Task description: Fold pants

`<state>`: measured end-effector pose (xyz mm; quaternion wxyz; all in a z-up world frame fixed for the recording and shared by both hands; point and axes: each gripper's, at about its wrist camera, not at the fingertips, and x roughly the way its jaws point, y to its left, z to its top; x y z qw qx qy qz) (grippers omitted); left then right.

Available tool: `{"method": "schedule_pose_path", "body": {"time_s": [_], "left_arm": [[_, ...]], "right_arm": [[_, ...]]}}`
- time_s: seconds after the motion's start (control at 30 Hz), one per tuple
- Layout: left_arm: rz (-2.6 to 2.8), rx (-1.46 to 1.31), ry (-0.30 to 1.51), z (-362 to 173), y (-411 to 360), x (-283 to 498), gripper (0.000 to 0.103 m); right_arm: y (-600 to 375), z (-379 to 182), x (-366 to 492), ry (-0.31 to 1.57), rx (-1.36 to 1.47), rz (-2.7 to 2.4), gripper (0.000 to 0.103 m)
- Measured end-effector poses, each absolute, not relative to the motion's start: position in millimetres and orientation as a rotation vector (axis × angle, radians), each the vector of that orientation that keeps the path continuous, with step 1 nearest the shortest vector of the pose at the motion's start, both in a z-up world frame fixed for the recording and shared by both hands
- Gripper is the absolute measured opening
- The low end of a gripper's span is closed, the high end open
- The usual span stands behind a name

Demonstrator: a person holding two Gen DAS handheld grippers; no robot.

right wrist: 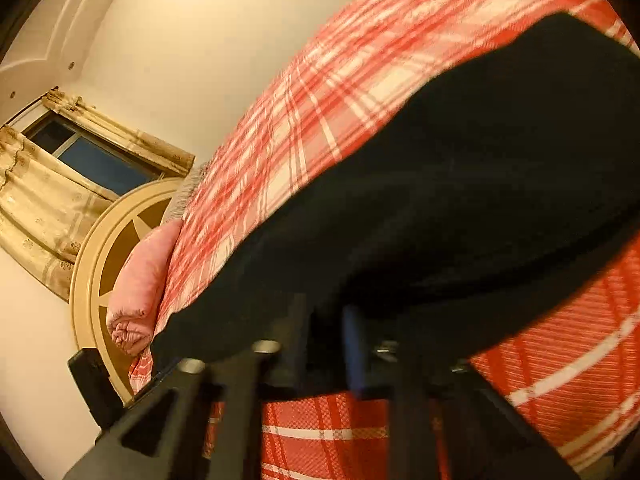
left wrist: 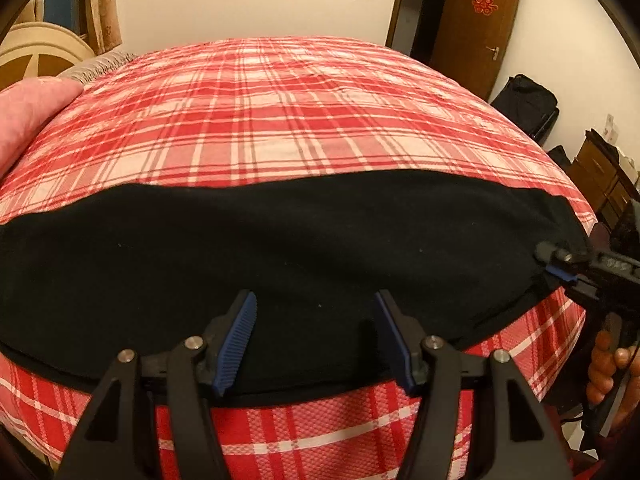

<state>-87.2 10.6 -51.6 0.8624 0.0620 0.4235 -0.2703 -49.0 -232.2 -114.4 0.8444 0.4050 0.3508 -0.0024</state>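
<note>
1. Left wrist view: We see black pants point(left wrist: 280, 248) spread flat along the near edge of a bed point(left wrist: 296, 112) with a red plaid sheet. Our left gripper point(left wrist: 316, 320) hangs over the pants' near hem, jaws apart, blue pads point(left wrist: 236, 340) gripping nothing. At the pants' right end, our right gripper point(left wrist: 560, 268) is pinched on the cloth edge, a hand point(left wrist: 608, 364) on its handle. A pink pillow point(left wrist: 28, 120) lies far left; a brown door point(left wrist: 476, 24) stands behind.

2. Right wrist view: Blurred, we see the pants point(right wrist: 460, 200) draped over the right gripper point(right wrist: 356, 320), its jaws clenched on the fabric. The pillow point(right wrist: 140, 288), a round headboard point(right wrist: 100, 248) and curtains point(right wrist: 48, 200) lie beyond.
</note>
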Motion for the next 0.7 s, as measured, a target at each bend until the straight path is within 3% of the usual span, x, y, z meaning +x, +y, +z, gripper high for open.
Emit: {"method": "schedule_pose_path", "body": {"time_s": [0.33,0.53,0.7], "left_arm": [[-0.553,0.114,0.871,-42.6,15.7,-81.5,0.064],[-0.590,0.139,0.871,-43.8,-0.5,-86.5,0.064],[-0.597,0.200,0.863,-50.8,-12.3,-93.4,0.065]], "right_arm": [[-217.8,-99.2,-80.5,0.745,0.828,0.057,0.005],[-212.9,-116.7,-77.4,0.807,0.759,0.022,0.011],[-238.2,-85.8,-102.1,0.723,0.749,-0.017,0.054]]}}
